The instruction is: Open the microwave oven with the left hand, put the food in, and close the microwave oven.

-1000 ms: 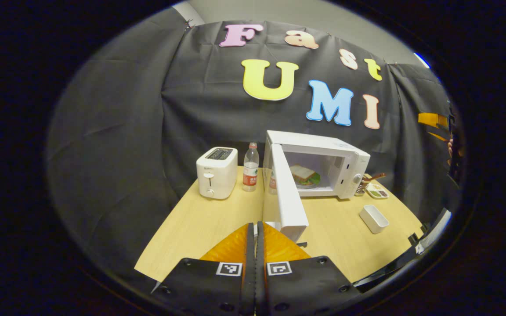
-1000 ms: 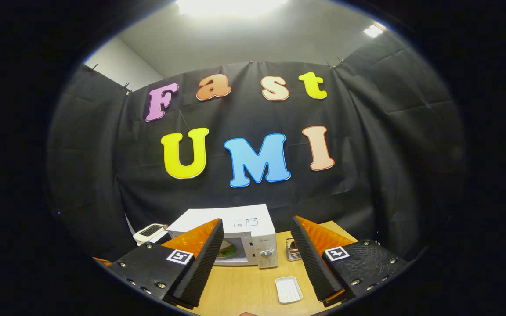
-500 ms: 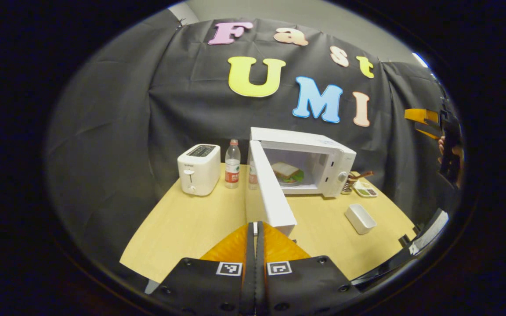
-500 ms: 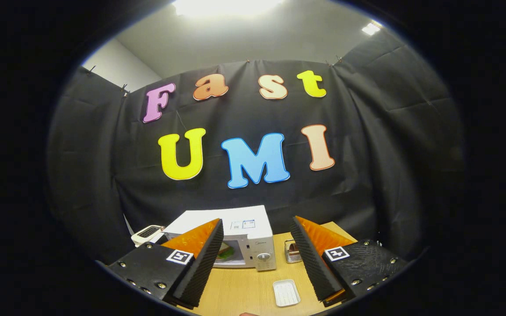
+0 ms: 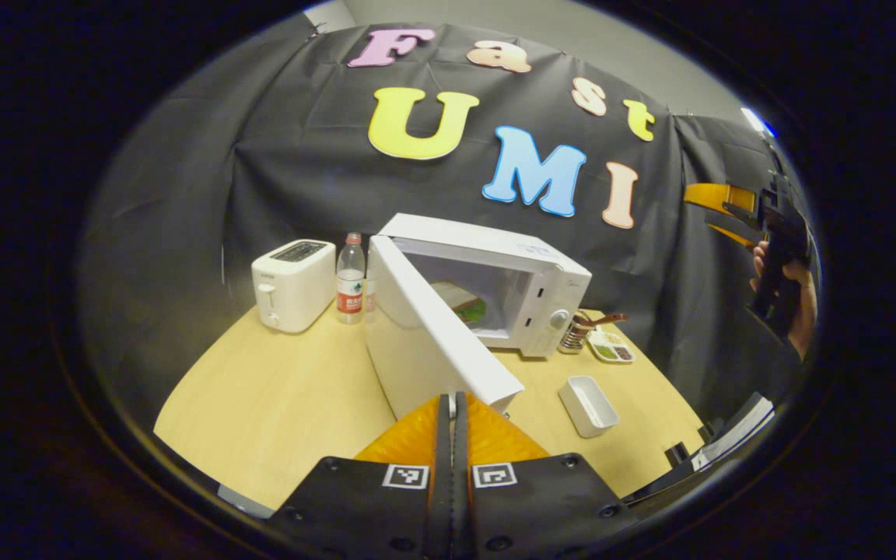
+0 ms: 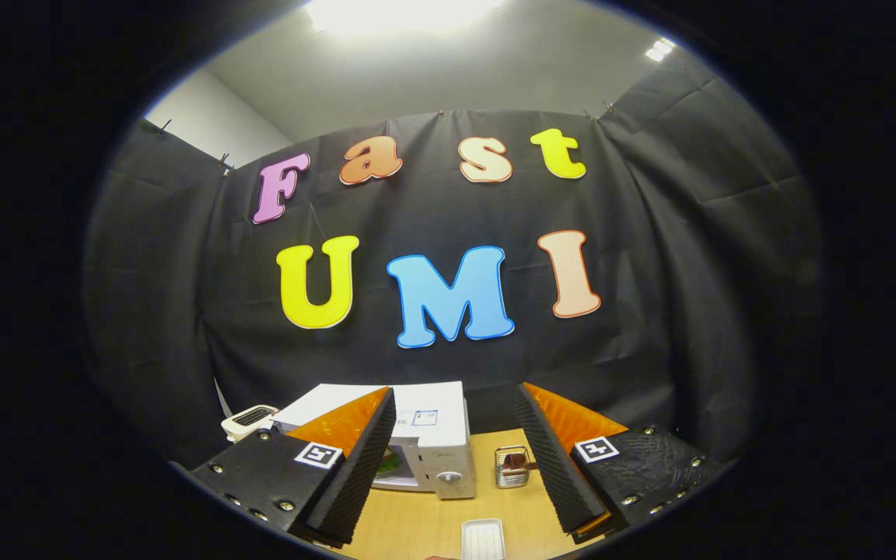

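Observation:
The white microwave [image 5: 545,284] stands at the back of the table with its door [image 5: 417,342] swung out toward me, partly across the opening. Inside, a sandwich on a plate [image 5: 463,305] shows past the door's edge. My left gripper [image 5: 452,400] is shut with nothing between its fingers, its tips right at the door's free lower edge. Far off to the right in the left gripper view, a hand [image 5: 796,292] holds the right gripper [image 5: 732,211] up high. In the right gripper view, the right gripper [image 6: 452,459] is open and empty, raised above the microwave [image 6: 436,455].
A white toaster [image 5: 292,284] and a water bottle [image 5: 350,278] stand left of the oven on the wooden table [image 5: 277,404]. A small white dish [image 5: 588,404], a metal rack [image 5: 575,336] and a condiment tray [image 5: 611,348] lie to its right.
The left gripper has moved left and forward behind the door, and the door has swung partway toward the oven. The right gripper has drifted slightly, still open.

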A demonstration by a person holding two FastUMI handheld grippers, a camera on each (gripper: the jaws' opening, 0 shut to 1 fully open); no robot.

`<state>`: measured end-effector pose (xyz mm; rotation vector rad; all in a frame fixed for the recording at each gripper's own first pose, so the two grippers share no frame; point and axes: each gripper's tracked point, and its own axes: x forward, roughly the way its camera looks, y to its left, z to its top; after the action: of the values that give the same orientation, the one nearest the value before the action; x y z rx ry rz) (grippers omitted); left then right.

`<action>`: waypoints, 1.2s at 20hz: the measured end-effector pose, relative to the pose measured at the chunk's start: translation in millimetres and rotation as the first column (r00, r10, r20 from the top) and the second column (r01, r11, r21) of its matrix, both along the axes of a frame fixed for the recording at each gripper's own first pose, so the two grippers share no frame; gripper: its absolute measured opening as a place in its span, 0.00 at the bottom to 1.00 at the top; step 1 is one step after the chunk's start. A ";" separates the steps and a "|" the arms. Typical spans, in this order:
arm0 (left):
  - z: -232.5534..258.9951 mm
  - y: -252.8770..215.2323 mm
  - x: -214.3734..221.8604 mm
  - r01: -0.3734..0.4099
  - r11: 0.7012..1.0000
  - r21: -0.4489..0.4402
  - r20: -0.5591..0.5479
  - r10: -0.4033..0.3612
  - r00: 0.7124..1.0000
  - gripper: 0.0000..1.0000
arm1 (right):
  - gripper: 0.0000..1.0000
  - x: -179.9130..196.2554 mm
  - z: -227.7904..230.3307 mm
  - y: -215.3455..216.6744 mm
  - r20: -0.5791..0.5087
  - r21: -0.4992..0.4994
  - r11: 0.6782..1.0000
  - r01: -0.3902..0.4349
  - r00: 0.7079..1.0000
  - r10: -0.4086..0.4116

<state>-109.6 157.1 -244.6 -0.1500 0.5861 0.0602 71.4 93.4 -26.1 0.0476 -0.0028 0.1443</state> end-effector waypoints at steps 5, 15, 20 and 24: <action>-8.1 -47.5 36.4 0.070 0.997 -0.026 -0.015 -0.071 0.997 0.07 | 0.93 17.9 3.9 -15.0 0.013 -0.022 1.000 -0.010 1.000 0.010; -11.0 -93.0 119.8 0.136 0.987 -0.083 0.006 -0.136 0.991 0.07 | 0.93 33.8 -0.6 -68.9 0.005 -0.027 0.999 0.033 0.999 -0.033; -10.2 -106.8 159.7 0.178 0.982 -0.070 0.018 -0.177 0.984 0.07 | 0.93 39.6 -6.8 -89.9 -0.010 -0.023 0.998 0.059 0.998 -0.060; -14.0 -117.4 187.1 0.200 0.978 -0.055 0.017 -0.199 0.980 0.07 | 0.93 43.9 -7.5 -103.7 -0.008 -0.020 0.997 0.078 0.997 -0.078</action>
<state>77.4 39.8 -258.6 -0.1458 0.5891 -0.1521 115.4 -10.4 -33.6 0.0281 0.0060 0.0664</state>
